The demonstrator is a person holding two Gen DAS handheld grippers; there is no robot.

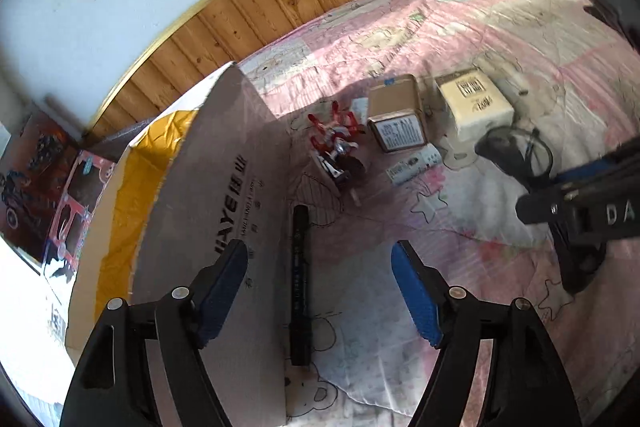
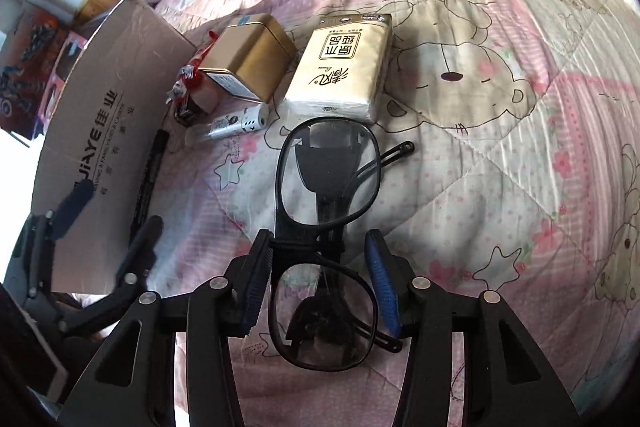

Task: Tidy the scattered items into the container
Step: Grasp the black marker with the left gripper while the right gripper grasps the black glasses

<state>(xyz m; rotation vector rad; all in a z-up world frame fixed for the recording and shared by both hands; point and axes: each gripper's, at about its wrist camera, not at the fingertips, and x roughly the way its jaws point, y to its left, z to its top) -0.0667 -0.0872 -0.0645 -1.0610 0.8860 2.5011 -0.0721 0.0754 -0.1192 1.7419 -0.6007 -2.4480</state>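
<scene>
Right gripper (image 2: 318, 281) jaws gripping black glasses (image 2: 326, 187) at frame centre; left gripper (image 1: 320, 291) jaws sitting wide, straddling black marker (image 1: 300, 283) beside cardboard box (image 1: 208, 211).

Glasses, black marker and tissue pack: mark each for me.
glasses (image 2: 326, 171), right wrist view, upper lens.
black marker (image 1: 300, 283), left wrist view, mid-barrel.
tissue pack (image 2: 344, 67), right wrist view, printed top face.
</scene>
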